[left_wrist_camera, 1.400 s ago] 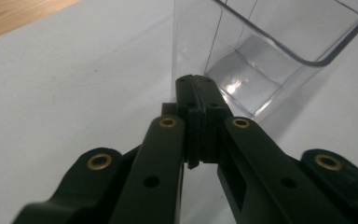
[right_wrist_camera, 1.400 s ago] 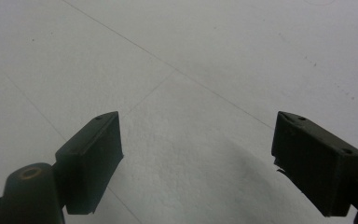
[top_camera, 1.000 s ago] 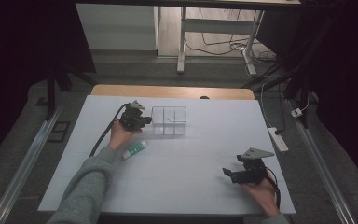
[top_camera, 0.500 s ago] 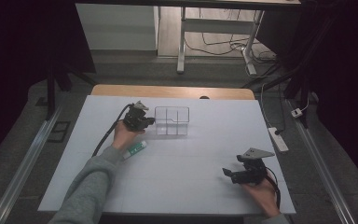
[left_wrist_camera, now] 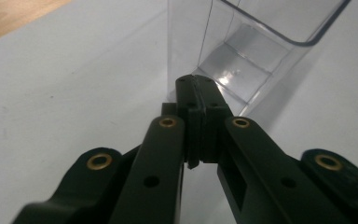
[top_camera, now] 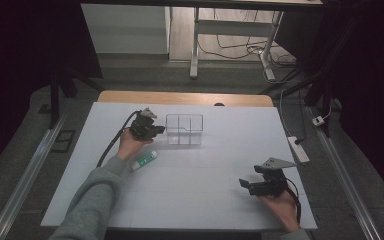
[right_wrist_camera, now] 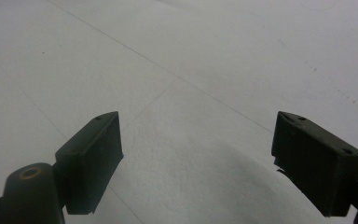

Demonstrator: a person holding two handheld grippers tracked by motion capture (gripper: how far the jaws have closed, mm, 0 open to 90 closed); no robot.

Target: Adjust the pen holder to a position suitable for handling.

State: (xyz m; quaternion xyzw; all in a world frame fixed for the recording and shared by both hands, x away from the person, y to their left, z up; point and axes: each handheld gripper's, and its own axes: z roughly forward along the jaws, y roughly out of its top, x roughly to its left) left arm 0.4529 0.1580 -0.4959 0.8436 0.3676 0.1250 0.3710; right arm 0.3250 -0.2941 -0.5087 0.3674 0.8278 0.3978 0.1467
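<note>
A clear plastic box (top_camera: 184, 131) with inner dividers stands on the white table (top_camera: 205, 205) toward the back. My left gripper (top_camera: 162, 131) points at the box's left wall, its jaws shut. In the left gripper view, the pressed-together tips (left_wrist_camera: 193, 83) sit right at the near corner of the clear box (left_wrist_camera: 261, 46); I cannot tell whether they touch it. A white and green tube (top_camera: 144, 160) lies on the table beside the left wrist. My right gripper (top_camera: 243, 184) rests at the front right of the table, open, with bare table between its jaws (right_wrist_camera: 198, 154).
A wooden strip (top_camera: 180, 97) runs along the table's far edge. A power strip (top_camera: 299, 149) lies by the right edge. The left gripper's cable (top_camera: 111, 147) trails across the table's left part. Desk legs and cables stand on the floor beyond.
</note>
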